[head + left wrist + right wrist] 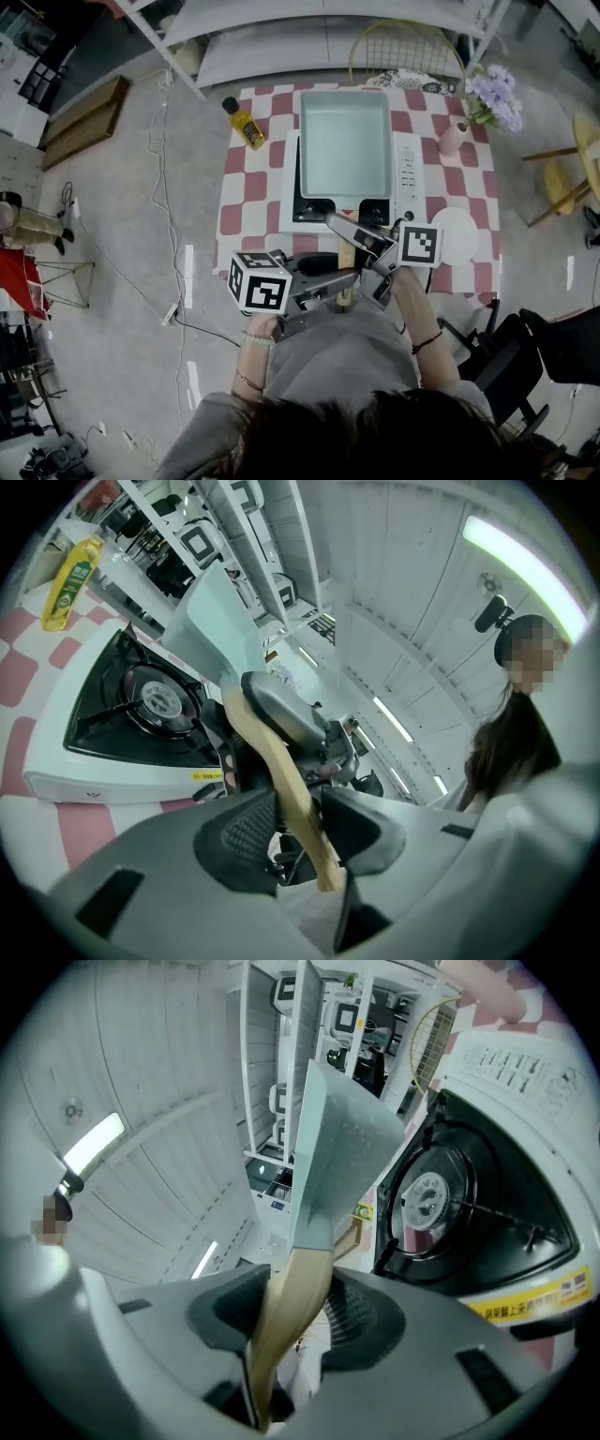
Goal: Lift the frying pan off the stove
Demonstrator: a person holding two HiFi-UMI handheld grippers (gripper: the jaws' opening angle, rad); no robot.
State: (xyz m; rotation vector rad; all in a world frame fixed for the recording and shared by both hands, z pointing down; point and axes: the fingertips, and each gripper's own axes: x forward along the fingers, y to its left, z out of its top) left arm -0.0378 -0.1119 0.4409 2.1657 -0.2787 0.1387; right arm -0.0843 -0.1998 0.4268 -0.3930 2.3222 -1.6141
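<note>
Both the left tool (300,829) and right tool (281,1327) clench the frying pan (345,141) handle (270,750) over the stove (410,171).

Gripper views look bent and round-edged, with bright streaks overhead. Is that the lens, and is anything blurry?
Left gripper view: fisheye bending, dark corners, and the ceiling light glares white. Right gripper view: same bending, the lamp is blown out, and the handle near the lens is soft. Head view: milder curving, even light, and the pan is sharp.
</note>
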